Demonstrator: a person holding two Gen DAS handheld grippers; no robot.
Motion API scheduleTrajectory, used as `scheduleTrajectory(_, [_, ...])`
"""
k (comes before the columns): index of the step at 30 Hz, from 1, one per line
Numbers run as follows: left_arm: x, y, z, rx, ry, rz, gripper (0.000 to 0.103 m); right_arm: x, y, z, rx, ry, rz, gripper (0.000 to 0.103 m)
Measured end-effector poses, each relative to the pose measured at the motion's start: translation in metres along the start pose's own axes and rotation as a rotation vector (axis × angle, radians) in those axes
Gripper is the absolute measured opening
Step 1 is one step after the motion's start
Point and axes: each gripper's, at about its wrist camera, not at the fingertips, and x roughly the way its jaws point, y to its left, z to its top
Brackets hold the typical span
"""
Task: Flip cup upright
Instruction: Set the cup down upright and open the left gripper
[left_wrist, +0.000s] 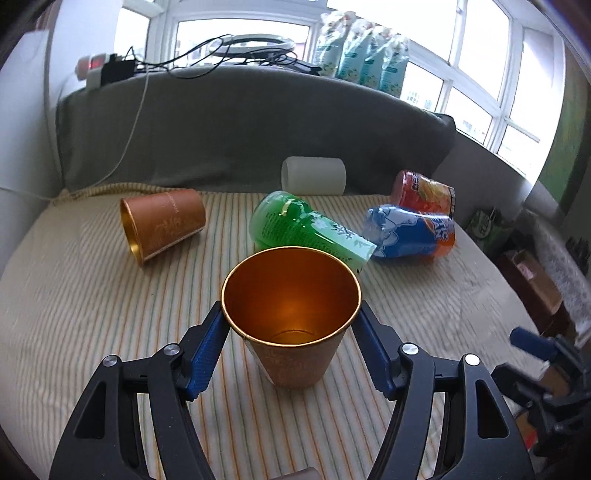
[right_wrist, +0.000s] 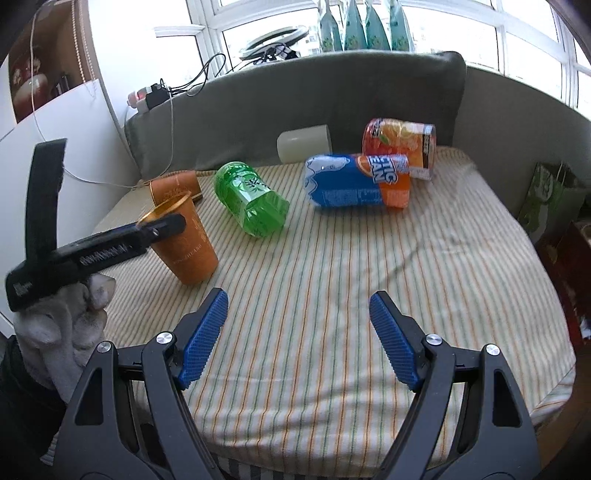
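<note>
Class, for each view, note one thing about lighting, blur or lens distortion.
Left wrist view: the windows are blown out white, the right gripper at the edge is smeared, and light glows inside the upright orange cup. Right wrist view: the fisheye bends the striped cloth lines outward, and its fingers look sharp.

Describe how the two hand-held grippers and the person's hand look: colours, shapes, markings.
Both the left hand-held gripper and right hand-held gripper have black, cut-out frames with silver rivets and ribbed blue finger pads. The left hand wears a pale grey glove and dark sleeve.
</note>
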Motion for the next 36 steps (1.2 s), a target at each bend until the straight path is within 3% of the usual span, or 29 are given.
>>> scheduleTrajectory(22, [-0.008,-0.008,-0.015,0.042,0.009,-0.021,0.067,-0.003,0.004,0.000,-0.013,-0.016,-0.008,0.082])
scheduleTrajectory(25, [-0.011,-0.006,-0.016,0.035,0.016,-0.022,0.078,-0.003,0.004,0.000,-0.012,-0.016,-0.008,0.082])
scheduleTrajectory(28, [-0.017,-0.002,-0.019,0.029,0.015,-0.023,0.078,-0.005,0.005,0.001,-0.014,-0.018,-0.005,0.082])
scheduleTrajectory(36, [-0.050,0.015,-0.027,0.004,-0.051,0.023,0.078,-0.009,0.009,0.007,-0.028,-0.053,-0.021,0.082])
